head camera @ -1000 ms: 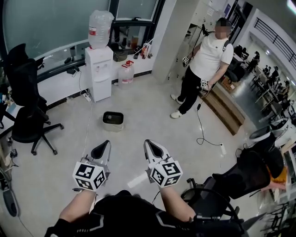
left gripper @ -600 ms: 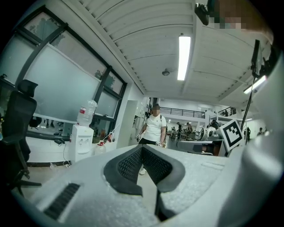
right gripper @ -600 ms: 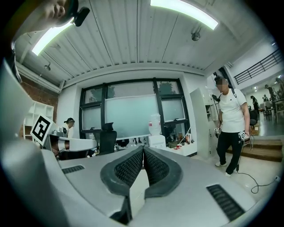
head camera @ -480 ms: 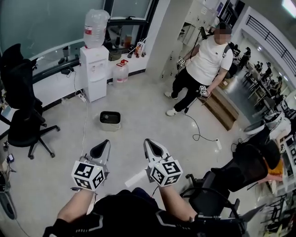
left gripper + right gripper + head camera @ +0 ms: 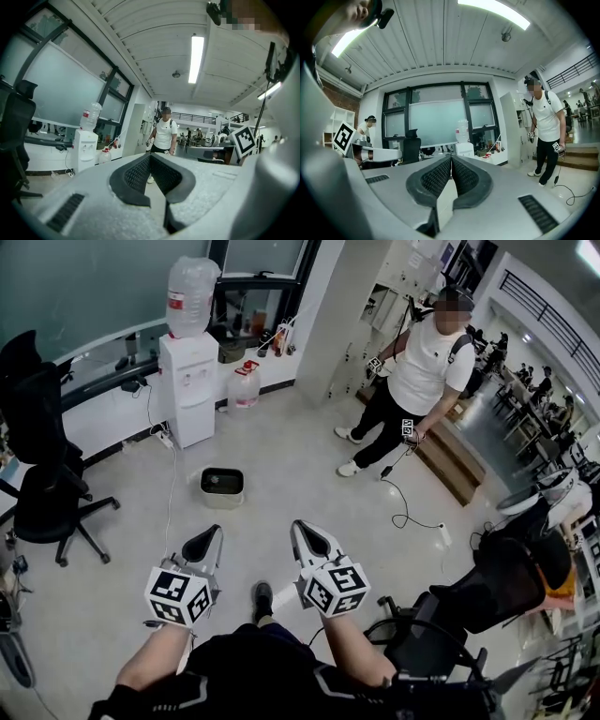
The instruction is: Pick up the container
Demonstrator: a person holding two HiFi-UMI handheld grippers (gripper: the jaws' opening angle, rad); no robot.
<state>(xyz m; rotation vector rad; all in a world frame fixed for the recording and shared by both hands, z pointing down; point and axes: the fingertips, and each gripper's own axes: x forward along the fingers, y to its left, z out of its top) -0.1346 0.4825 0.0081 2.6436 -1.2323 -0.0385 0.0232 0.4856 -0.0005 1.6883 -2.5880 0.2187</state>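
One container (image 5: 222,487), a dark box with a pale rim, sits on the floor on our side of the water dispenser (image 5: 187,390). It lies a little to the dispenser's right and stands clear of it. Nothing touches it.

A white cable (image 5: 171,495) runs from the foot of the dispenser across the floor toward us and passes just to the left of the container. On top of the dispenser stands a big clear bottle (image 5: 188,296). A spare water jug (image 5: 245,386) with a red cap stands on the floor just to the dispenser's right.

We hold both grippers well short of the container, much farther from the dispenser than the box is. The left gripper (image 5: 206,542) has its jaws clenched together, pad against pad, with nothing between them. The right gripper (image 5: 312,540) is clenched the same way and is just as empty. Both point roughly toward the dispenser's side of the room. Between the two grippers, close to our body, a dark shoe (image 5: 262,599) shows on the floor.

Left of the dispenser, near the long counter, stands a black office chair (image 5: 42,465). Far to the dispenser's right, a person in a white shirt (image 5: 422,362) stands by a wooden step, with a black cord (image 5: 405,504) trailing on the floor below.
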